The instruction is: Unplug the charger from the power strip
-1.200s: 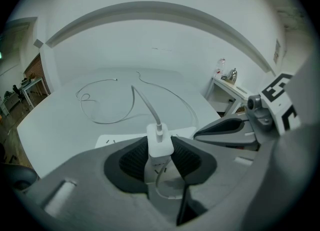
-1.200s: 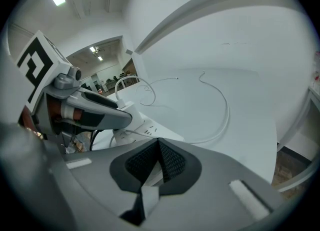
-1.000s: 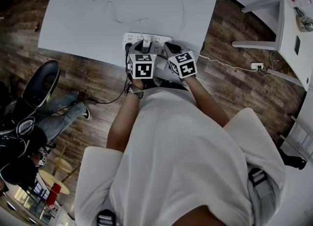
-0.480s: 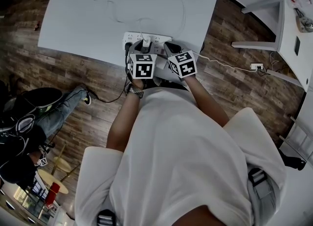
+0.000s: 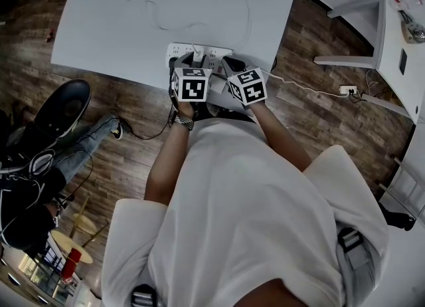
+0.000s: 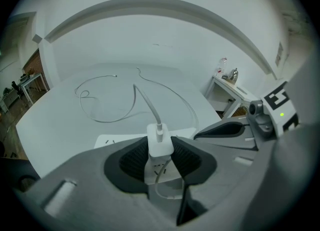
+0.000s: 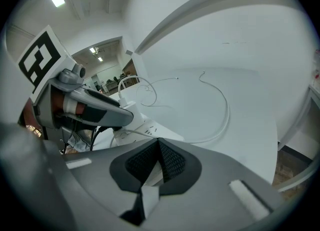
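Note:
A white power strip (image 5: 178, 51) lies at the near edge of the white table (image 5: 119, 40). A white charger (image 6: 160, 144) stands plugged into it, and its thin cable (image 6: 145, 100) curls away over the tabletop. My left gripper (image 6: 160, 157) is shut on the charger, one dark pad against each side. My right gripper (image 7: 159, 147) sits just to the right with its pads meeting, low over the strip's (image 7: 145, 127) right end. In the head view the left gripper (image 5: 197, 60) and the right gripper (image 5: 229, 66) are side by side at the strip.
The strip's cord runs off the table edge to a small socket block (image 5: 348, 90) on the wood floor. Another white table (image 5: 398, 33) stands at the right. A seated person's leg and shoe (image 5: 60, 109) are at the left, off the table.
Both grippers have kept still at the power strip, the left one holding the charger. Only the bystander's leg and shoe at the left have shifted.

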`<state>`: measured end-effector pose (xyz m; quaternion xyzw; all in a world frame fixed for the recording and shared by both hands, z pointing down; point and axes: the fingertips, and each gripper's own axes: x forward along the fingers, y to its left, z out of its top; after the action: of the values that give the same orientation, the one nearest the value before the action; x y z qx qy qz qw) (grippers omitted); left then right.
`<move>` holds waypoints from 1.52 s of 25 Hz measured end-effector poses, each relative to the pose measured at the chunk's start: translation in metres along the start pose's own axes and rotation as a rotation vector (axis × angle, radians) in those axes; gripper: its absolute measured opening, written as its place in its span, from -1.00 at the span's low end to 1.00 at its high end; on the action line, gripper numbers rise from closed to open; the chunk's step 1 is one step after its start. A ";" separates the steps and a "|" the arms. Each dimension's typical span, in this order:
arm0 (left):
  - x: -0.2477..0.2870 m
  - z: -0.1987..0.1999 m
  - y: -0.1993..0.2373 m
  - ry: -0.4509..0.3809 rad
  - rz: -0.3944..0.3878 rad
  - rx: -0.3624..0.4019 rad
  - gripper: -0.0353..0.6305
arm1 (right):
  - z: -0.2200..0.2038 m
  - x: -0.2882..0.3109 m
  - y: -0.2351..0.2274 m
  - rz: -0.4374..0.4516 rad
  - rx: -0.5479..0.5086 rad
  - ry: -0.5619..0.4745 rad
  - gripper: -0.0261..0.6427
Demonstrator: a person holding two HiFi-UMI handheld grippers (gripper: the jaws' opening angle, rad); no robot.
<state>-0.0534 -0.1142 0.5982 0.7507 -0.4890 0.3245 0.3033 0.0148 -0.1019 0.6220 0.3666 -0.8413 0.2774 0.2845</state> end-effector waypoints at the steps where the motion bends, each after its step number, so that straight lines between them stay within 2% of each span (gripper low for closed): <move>1: 0.001 0.000 0.000 -0.004 0.002 0.000 -0.46 | 0.000 0.000 0.000 0.000 0.000 0.000 -0.92; 11: 0.000 0.002 0.001 -0.050 0.011 -0.009 -0.46 | 0.000 0.001 0.000 -0.007 0.008 -0.007 -0.92; 14: -0.002 0.001 0.003 -0.068 0.007 -0.038 -0.47 | 0.002 0.002 0.000 -0.008 0.018 -0.009 -0.92; 32: -0.003 -0.002 0.001 -0.087 -0.012 -0.096 -0.47 | -0.002 0.000 -0.001 -0.008 0.018 -0.013 -0.92; 38: -0.004 -0.001 0.002 -0.080 0.005 -0.050 -0.47 | 0.000 0.000 0.000 -0.006 0.017 -0.011 -0.92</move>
<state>-0.0566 -0.1115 0.5957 0.7541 -0.5104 0.2828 0.3013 0.0147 -0.1016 0.6216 0.3730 -0.8393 0.2819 0.2775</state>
